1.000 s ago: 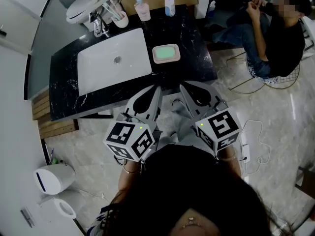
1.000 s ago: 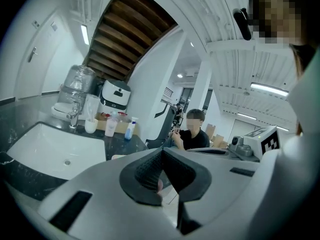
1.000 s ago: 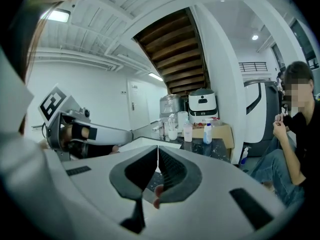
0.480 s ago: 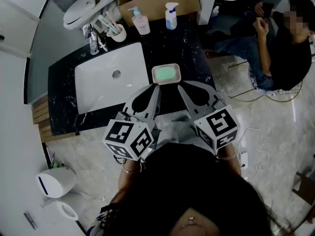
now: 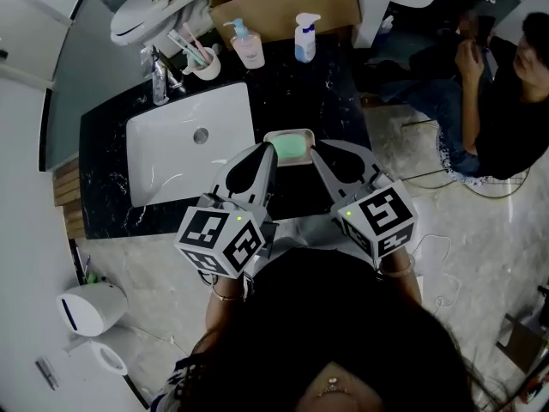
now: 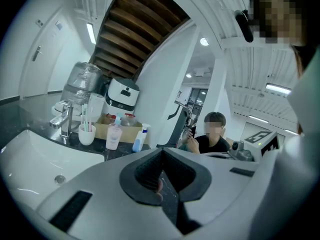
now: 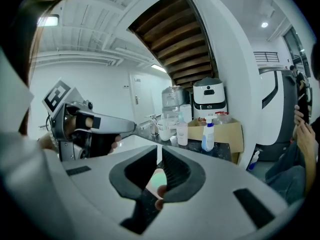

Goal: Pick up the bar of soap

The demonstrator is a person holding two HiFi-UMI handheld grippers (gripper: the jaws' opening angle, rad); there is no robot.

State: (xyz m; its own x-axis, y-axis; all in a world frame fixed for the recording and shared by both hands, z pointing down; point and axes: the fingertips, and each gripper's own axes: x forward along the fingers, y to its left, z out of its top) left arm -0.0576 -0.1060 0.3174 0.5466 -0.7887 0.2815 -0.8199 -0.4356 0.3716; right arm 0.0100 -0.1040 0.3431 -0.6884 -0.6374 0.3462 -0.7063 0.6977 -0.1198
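Left claw (image 5: 269,149) and right claw (image 5: 316,151), both clenched empty, flank the bar of soap (image 5: 293,147) near the front edge of the desk (image 5: 334,101); unopened, they may shove it off.

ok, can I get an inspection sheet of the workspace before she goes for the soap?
Surface: black marble countertop with a white sink and a faucet.
Job's things: green bar of soap lies in its soap dish near the counter's front edge.
Clutter: toothbrush cup, pink pump bottle, white pump bottle, cardboard box, all at the back.
Grippers: left gripper and right gripper both shut and empty, tips flanking the dish.
Cables: white cable loose on the floor, right of the person.
Surroundings: seated person at right; white bin on the floor at left.
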